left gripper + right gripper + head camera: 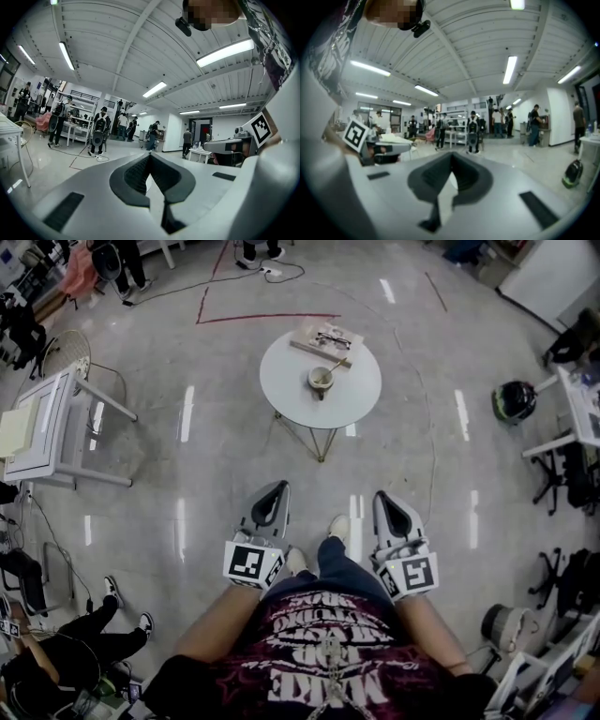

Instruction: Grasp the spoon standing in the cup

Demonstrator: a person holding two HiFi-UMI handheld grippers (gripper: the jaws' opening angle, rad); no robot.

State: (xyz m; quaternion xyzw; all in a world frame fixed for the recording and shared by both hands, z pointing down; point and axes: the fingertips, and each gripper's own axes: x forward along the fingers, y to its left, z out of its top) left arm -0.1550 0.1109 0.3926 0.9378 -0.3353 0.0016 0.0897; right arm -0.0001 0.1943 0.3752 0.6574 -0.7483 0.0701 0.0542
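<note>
A glossy grey floor (187, 456) fills the head view, streaked with reflections of ceiling lights and marked at the far side by a line of red tape (262, 317). At the near edge stands the person in a dark red printed shirt (328, 662), with one white shoe (339, 526) showing between the two tools.

A white rectangular desk on slim legs (47, 427) stands at the left. Far and central, well apart from the person, is a small round white table on thin wire legs (361, 395).

The grey hand-held left gripper (279, 486) and the matching right gripper (382, 495) sit side by side near the person, both pointing towards the table. In each gripper view the black padded jaws are clenched tip to tip with nothing caught between them.

On the table's far edge lies a flat wooden board (314, 345) with a pair of dark-framed glasses (333, 337) on it. Just near of the board sits a small pale round cup (322, 381). A slim spoon (336, 367) stands in the cup, its handle leaning towards the far right.
</note>
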